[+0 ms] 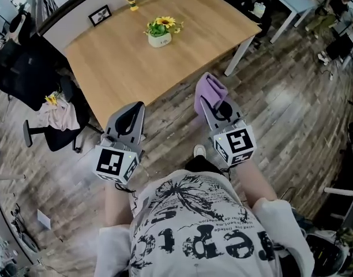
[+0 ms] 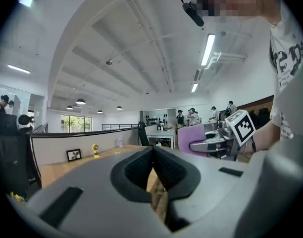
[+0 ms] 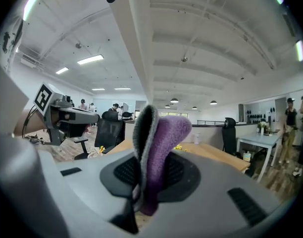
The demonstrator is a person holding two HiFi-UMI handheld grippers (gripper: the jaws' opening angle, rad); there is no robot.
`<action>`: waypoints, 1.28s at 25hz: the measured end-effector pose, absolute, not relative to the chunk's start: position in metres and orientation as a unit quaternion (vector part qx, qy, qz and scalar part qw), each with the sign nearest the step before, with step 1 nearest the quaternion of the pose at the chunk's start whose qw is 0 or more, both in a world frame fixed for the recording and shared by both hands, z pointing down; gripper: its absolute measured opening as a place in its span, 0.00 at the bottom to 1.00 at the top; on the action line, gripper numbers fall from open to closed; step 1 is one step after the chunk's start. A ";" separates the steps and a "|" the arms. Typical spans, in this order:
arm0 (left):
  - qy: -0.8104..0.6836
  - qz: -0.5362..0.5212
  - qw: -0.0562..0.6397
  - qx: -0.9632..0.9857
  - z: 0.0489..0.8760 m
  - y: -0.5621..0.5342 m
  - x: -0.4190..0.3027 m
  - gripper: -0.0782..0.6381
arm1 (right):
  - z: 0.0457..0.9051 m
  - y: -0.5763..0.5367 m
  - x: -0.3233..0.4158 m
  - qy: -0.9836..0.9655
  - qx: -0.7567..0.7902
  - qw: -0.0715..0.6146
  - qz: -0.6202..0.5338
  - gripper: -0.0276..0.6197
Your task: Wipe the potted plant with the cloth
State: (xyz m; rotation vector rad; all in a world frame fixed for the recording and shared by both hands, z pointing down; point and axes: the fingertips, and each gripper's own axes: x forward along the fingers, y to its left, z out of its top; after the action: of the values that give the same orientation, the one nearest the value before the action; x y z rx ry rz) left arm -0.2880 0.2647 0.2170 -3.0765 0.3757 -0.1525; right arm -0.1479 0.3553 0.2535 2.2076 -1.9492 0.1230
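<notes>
Head view, with both claw views. A small potted plant [image 1: 160, 32], yellow sunflowers and green leaves in a white ceramic pot, stands on the light wooden tabletop [image 1: 119, 68], toward its far edge and about midway along it. A black picture frame [image 1: 100, 15] and a small yellow ornament [image 1: 131, 0] sit at the far rim of the tabletop, behind the plant.

Both claws are held short of the tabletop's near edge, above the wooden plank floor [image 1: 280, 103], and nothing on the tabletop is touched. The right claw [image 1: 218, 109] is clamped on a folded purple cloth with a grey edge [image 3: 159, 148]; the fold stands up out of the pinched jaws and leans toward the tabletop. The left claw [image 2: 152, 155] is closed with its 2 pads meeting and nothing between them.

Progress, as a judgement: 1 step appears complete, the cloth being in hand. The wiping has not begun, since cloth and plant are well apart. Remaining: bring the right claw over the tabletop to the plant, perhaps steady the pot with the left claw, then pass the cloth over leaves and pot.
</notes>
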 end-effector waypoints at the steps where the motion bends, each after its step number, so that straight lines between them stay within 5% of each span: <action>1: 0.128 -0.047 0.018 -0.991 0.215 0.260 -0.268 0.11 | 0.255 0.349 -0.126 -0.661 0.742 0.100 0.043 0.15; 10: 0.198 -0.050 -0.003 -0.979 0.218 0.230 -0.155 0.11 | 0.264 0.290 -0.011 -0.721 0.677 0.143 0.042 0.15; 32: 0.229 -0.090 -0.062 -0.967 0.308 0.011 -0.040 0.11 | 0.348 0.080 0.140 -0.704 0.664 0.225 0.117 0.15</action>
State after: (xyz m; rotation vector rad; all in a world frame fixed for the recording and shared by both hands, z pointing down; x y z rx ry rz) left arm -0.0396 0.0115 0.3077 -3.1656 0.7480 -0.2959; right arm 0.1398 0.0802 0.3484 1.8318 -1.9412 0.3237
